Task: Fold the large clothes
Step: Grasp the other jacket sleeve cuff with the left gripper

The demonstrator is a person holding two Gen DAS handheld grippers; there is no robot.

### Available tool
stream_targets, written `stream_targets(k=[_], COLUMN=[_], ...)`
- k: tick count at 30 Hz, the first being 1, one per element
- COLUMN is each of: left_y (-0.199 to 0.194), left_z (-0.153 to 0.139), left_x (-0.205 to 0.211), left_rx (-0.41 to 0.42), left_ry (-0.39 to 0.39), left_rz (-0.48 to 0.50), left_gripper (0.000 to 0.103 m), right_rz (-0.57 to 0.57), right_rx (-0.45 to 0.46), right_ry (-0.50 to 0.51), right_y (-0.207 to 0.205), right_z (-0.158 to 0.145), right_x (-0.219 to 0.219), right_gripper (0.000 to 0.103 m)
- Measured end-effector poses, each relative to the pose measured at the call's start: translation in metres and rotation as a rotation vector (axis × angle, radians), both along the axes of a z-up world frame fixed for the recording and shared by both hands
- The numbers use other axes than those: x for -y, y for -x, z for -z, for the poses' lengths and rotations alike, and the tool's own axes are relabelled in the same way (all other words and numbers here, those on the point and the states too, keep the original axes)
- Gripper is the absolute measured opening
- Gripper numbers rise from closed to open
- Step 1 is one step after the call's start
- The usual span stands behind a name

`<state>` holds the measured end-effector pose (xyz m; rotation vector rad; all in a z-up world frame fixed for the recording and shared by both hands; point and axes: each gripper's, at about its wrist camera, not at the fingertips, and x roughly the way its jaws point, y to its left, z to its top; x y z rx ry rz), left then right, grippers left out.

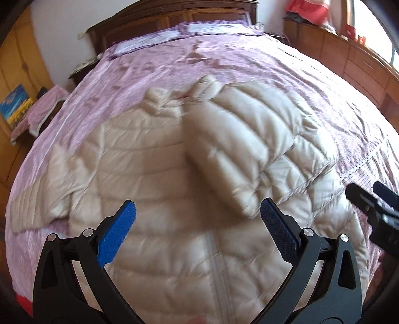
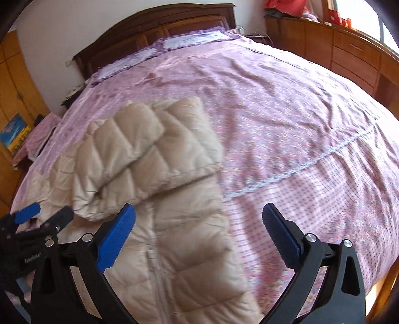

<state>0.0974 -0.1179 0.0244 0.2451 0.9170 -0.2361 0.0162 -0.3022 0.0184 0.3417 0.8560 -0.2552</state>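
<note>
The left gripper (image 1: 197, 219) is hovering with its blue-padded jaws spread wide apart and nothing between them, pointing down at a beige quilted puffer jacket (image 1: 154, 159) that is lying flat on a bed directly beneath and ahead of it. The jacket's zipper (image 1: 219, 269) is running down just under the jaws. Beyond them, one sleeve (image 1: 224, 149) is lying folded diagonally across the jacket's chest. The right gripper (image 2: 198, 219) is also standing wide open and empty, hanging over the jacket's right edge, with the pink and purple bedspread (image 2: 299, 124) stretching ahead and to its right. Farther off, pillows (image 2: 189, 40) are resting against a dark wooden headboard (image 2: 154, 22)
</note>
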Motion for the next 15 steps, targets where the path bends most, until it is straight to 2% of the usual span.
stream_targets(k=[3,10,15], left_y=[-0.006,-0.019,-0.027], left_z=[0.003,0.008,0.01], left_x=[0.02,0.059,0.091], left_rx=[-0.003,0.054,0.121], left_ry=[0.006,-0.004,-0.062], left_rz=[0.031,0.093,0.172], left_gripper=[0.1,0.1,0.099], right_rz=[0.027,0.064,0.083], right_rx=[-0.014,-0.031,-0.038], right_ry=[-0.001,-0.019,-0.038], right_y=[0.001,0.004,0.006], right_z=[0.004,0.013,0.018], right_x=[0.011,0.028,0.036], right_gripper=[0.098,0.098,0.098])
